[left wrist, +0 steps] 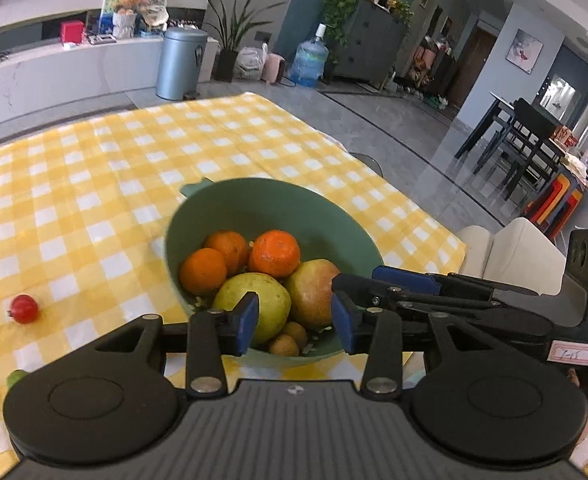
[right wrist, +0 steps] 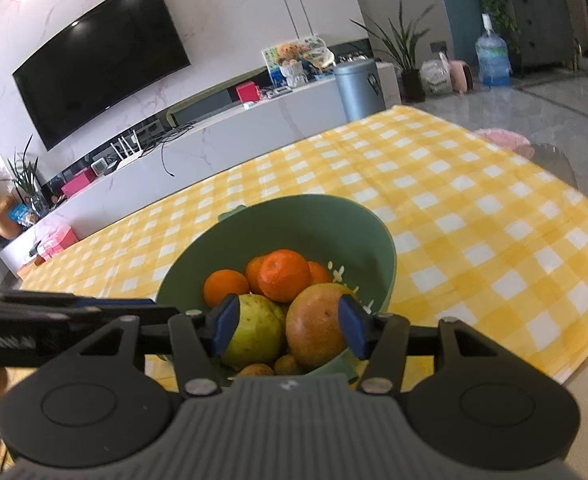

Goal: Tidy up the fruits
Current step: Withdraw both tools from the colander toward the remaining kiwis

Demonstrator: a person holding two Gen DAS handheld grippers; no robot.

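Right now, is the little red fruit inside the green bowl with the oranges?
No, the little red fruit lies on the yellow checked cloth, outside the green bowl.

Left tool (left wrist: 296, 322) black linkage arms, blue finger pads (left wrist: 247, 322), silver pivot screws, ribbed grey housing, right tool (right wrist: 289, 330) alike

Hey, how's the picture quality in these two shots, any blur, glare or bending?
Left wrist view: the fruit in the green bowl is sharp, the small red fruit on the checked cloth slightly soft, and straight lines bow toward the edges. Right wrist view: mild blur overall, glare spots on the TV, a bright sheen on the floor.
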